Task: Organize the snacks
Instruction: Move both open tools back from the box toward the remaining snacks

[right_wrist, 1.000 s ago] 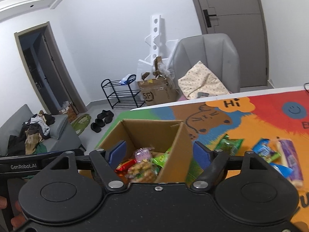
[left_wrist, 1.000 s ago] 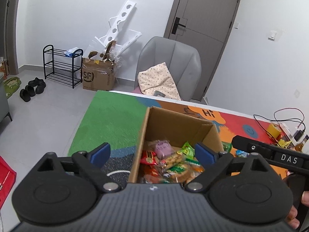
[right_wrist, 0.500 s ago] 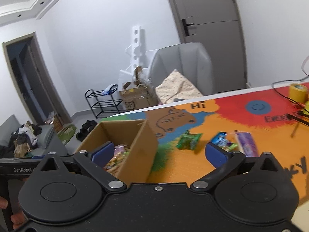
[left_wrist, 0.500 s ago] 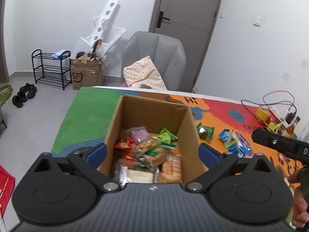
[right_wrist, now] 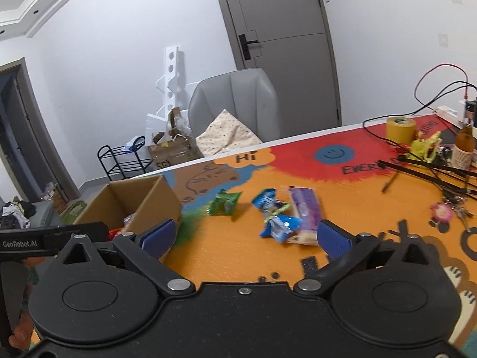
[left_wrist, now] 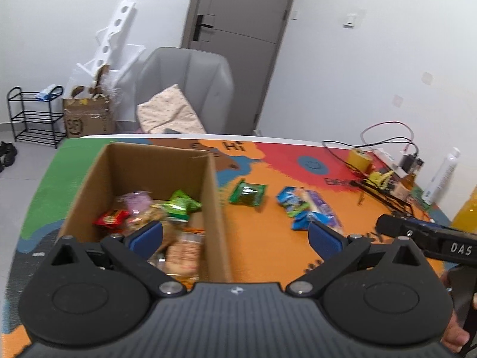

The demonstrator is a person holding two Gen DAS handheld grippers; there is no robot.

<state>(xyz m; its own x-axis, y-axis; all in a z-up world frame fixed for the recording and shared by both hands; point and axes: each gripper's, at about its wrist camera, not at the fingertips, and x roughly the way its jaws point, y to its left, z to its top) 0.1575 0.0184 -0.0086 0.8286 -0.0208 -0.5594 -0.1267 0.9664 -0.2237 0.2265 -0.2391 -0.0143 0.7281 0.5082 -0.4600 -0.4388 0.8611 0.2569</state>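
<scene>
Cardboard box (left_wrist: 214,208) near edge hidden, packets (left_wrist: 182,247) inside blurred

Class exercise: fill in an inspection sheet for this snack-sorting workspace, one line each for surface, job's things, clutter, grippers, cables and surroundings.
Surface: table under a colourful cartoon mat.
Job's things: open cardboard box holding mixed snacks; on the mat beside it, a green packet, blue packets and a purple-wrapped pack.
Clutter: yellow tape roll, brown bottle, keys with pink charm, white bottle.
Grippers: left gripper and right gripper both open, holding nothing.
Cables: red and black wires trailing over the table's right end.
Surroundings: grey chair with cushion, grey door, shoe rack, floor carton.
</scene>
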